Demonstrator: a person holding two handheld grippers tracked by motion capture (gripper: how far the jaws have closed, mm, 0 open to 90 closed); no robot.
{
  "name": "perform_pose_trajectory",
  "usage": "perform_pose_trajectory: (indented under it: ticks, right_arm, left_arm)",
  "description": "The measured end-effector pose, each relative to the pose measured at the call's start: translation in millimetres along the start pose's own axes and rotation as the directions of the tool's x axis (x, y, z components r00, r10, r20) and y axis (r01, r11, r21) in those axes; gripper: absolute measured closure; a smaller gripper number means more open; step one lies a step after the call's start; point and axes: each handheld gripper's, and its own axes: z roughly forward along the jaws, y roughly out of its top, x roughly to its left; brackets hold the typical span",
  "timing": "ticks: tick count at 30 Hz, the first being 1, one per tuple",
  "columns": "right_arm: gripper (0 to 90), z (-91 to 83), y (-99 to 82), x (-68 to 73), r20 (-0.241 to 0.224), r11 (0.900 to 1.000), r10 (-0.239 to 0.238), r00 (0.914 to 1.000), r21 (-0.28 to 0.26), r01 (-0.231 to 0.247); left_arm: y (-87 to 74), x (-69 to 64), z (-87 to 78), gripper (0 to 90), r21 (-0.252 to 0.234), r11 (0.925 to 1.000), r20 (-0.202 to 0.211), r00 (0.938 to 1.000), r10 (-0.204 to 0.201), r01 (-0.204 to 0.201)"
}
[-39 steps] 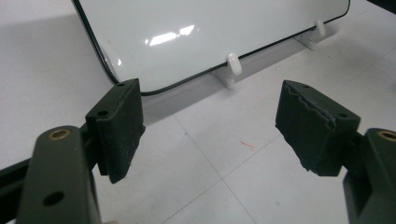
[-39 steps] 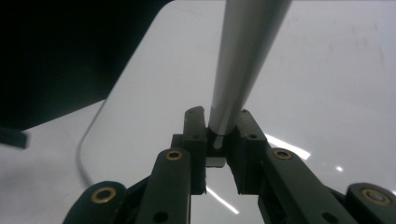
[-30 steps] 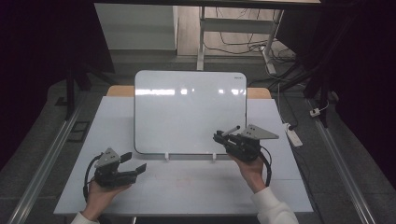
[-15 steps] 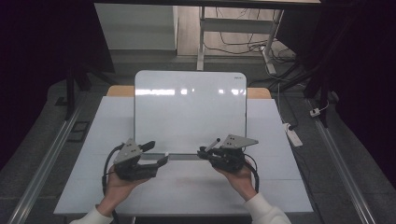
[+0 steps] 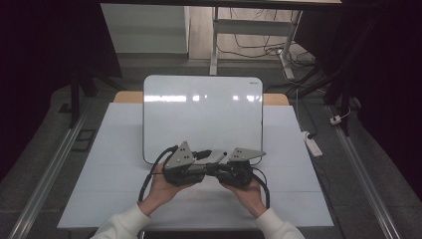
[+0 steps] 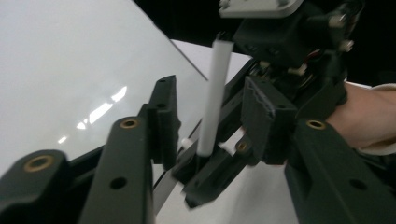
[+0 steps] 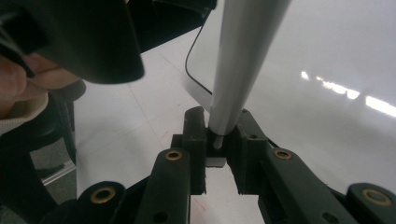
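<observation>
Scene: A person at a white table (image 5: pixel 112 169) brings two hand-held grippers together at lower centre of the high view, just in front of an upright whiteboard (image 5: pixel 201 114).

What changed: A second ago the left gripper (image 5: pixel 201 168) sat at the lower left of the high view, well apart from its partner. It has since swung in to the middle to meet the right gripper (image 5: pixel 221 170).

Left fingers: Its jaws have just been closing and now stand at a middling gap around a white marker (image 6: pixel 212 102). In the left gripper view there is a gap either side of the marker, so the pads do not press on it yet.

Right fingers: Clamped narrow on the marker's lower end (image 7: pixel 217 140), as before.

Marker's place: Centre of the left gripper view, rising towards the top of the frame. Upper centre of the right gripper view, in front of the board.

Meaning: Probably a two-handed move on the marker, a handover or pulling off its cap. The left's grip is the step not yet done.
</observation>
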Motion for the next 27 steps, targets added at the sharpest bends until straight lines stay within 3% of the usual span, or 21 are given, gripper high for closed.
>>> perform_pose_trajectory:
  ticks: [6, 12, 15, 20, 23, 27]
  right_arm:
    - [77.2, 1.1, -0.1, 1.4, -0.001, 1.0, 0.005, 1.0, -0.001, -0.005]
    - [77.2, 3.1, -0.3, 3.6, -0.004, 1.0, 0.0, 1.0, 0.001, 0.0]
    - [77.0, 3.3, -0.8, 3.1, -0.009, 0.9999, 0.014, 0.9999, 0.002, -0.014]
    - [75.7, 3.6, -1.0, 3.6, -0.014, 0.9997, 0.019, 0.9997, -0.014, -0.019]
    - [69.0, 1.8, -0.5, 6.1, -0.008, 0.9994, 0.011, 0.9999, -0.033, -0.012]
    - [62.9, -10.8, 1.1, 8.8, 0.044, 0.997, -0.016, 0.9989, -0.075, 0.019]
  left_arm:
    - [0.9, -1.7, 10.5, 64.1, 0.031, 0.9994, -0.012, 0.9998, 0.017, -0.017]
    - [0.2, -1.6, 16.8, 77.8, 0.054, 0.9982, -0.013, 0.9996, 0.026, -0.026]
    - [0.5, -2.6, 16.6, 80.3, 0.058, 0.9975, -0.042, 0.9982, 0.043, -0.04]
    - [0.4, 1.4, 12.6, 80.9, 0.046, 0.9989, -0.045, 0.999, 0.009, -0.007]
    - [0.6, 6.9, 4.8, 81.0, 0.035, 0.9993, -0.082, 0.9966, -0.008, 0.011]
    - [-1.8, 25.4, -12.2, 81.0, 0.014, 0.9976, -0.133, 0.989, -0.065, 0.068]
